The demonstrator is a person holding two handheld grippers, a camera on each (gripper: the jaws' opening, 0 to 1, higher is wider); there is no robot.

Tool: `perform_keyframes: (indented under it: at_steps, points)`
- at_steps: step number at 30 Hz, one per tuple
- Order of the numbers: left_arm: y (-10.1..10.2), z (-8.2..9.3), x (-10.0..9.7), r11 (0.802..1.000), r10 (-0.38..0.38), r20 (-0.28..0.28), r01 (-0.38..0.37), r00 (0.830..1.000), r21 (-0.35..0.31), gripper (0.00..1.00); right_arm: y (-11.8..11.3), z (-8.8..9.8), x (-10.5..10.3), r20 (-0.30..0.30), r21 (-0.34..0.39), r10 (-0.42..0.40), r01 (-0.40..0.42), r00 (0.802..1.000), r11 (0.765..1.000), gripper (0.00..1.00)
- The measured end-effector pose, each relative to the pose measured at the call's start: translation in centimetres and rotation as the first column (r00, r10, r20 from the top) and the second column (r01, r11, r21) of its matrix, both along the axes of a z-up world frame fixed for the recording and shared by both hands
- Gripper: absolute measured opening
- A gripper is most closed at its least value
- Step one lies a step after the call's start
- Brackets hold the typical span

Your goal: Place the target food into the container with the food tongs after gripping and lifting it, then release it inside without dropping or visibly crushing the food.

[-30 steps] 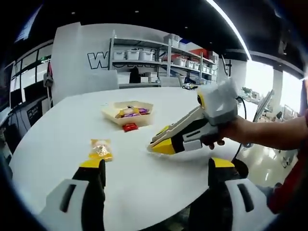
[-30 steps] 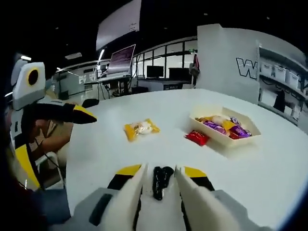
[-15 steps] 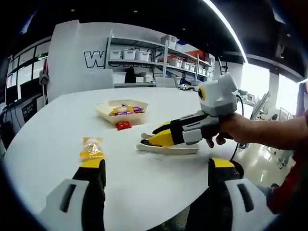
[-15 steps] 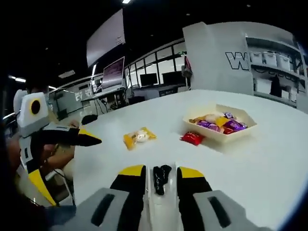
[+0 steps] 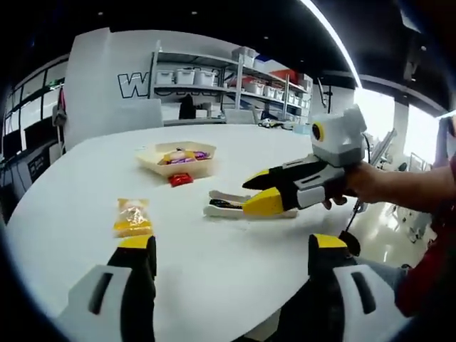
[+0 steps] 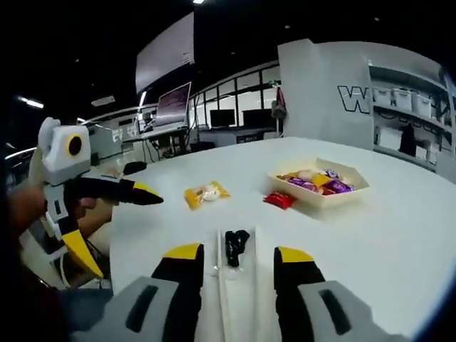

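Left gripper view showed the left gripper (image 5: 231, 274) with its two black, yellow-tipped jaws spread wide at the lower edge, holding nothing and touching nothing. The yellow plastic-wrapped snack packet (image 5: 132, 216) lay flat on the round white table (image 5: 85, 178) at about 11 o'clock from the gap between those jaws, just beyond the left jaw tip and apart from it. The white plastic food tongs (image 5: 231, 208) lay on the table at about 12 o'clock, farther out. The right gripper (image 5: 260, 191), held by a person's hand (image 5: 356, 187), came in from 3 o'clock; its lower yellow tip lay across the tongs' near end, though contact could not be confirmed.

In the right gripper view, the right gripper (image 6: 235, 260) had its jaws parted, with the tongs (image 6: 231, 274) lying lengthwise between them; neither jaw pressed the tongs. The snack packet (image 6: 206, 194) lay at 11 o'clock, well beyond the tong tips. The small red wrapped sweet (image 6: 278, 199) lay at 1 o'clock, just beside the shallow cream paper tray (image 6: 356, 191), which held several mixed wrapped sweets (image 6: 313, 182). The left gripper (image 6: 139, 206) hung open at 9 o'clock, above the table edge.
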State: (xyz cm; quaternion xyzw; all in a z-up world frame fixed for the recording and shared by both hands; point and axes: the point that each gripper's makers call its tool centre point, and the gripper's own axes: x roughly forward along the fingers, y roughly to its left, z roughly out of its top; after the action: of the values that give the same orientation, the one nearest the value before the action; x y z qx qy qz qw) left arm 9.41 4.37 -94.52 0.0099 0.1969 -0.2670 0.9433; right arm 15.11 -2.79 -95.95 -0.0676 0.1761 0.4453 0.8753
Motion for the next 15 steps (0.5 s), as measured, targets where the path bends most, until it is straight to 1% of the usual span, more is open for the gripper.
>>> perform_keyframes:
  at_steps: [2, 4, 7, 8, 11, 13, 14, 15]
  points:
    - [0.0, -0.1, 0.1, 1.0, -0.007, 0.004, 0.007, 1.0, 0.01, 0.86, -0.2, -0.2, -0.3, 0.01, -0.011, 0.003, -0.003, 1.0, 1.0, 0.33]
    - [0.0, -0.4, 0.4, 1.0, -0.017, 0.005, 0.016, 1.0, 0.016, 0.86, -0.6, -0.6, -0.6, 0.024, -0.048, 0.006, -0.005, 1.0, 0.999, 0.31]
    - [-0.4, -0.9, 0.3, 0.998, -0.044, -0.006, 0.044, 0.999, 0.035, 0.85, -0.7, -0.9, -1.2, 0.039, -0.064, 0.013, -0.011, 0.999, 0.998, 0.28]
    - [-0.6, -1.0, 0.4, 0.998, -0.054, -0.004, 0.054, 0.999, 0.045, 0.84, -0.8, -1.4, -1.3, 0.035, -0.075, 0.013, -0.01, 0.999, 0.997, 0.27]
    - [-1.0, -1.5, 0.6, 0.995, -0.081, -0.016, 0.082, 0.997, 0.059, 0.84, -1.1, -2.2, -1.3, 0.016, -0.074, -0.003, 0.004, 1.0, 0.997, 0.26]
    - [-1.5, -1.5, 0.7, 0.992, -0.108, -0.005, 0.108, 0.994, 0.069, 0.83, -1.2, -2.0, -1.1, 0.011, -0.049, -0.016, 0.016, 1.0, 0.999, 0.21]
    - [-1.7, -1.6, 0.8, 0.989, -0.125, -0.007, 0.125, 0.992, 0.08, 0.82, -1.4, -1.9, -0.8, 0.031, -0.05, -0.029, 0.031, 0.999, 0.998, 0.16]
    - [-1.7, -1.7, 1.0, 0.987, -0.132, -0.006, 0.132, 0.991, 0.088, 0.81, -1.6, -2.0, -0.9, 0.032, -0.059, -0.028, 0.03, 0.999, 0.998, 0.15]
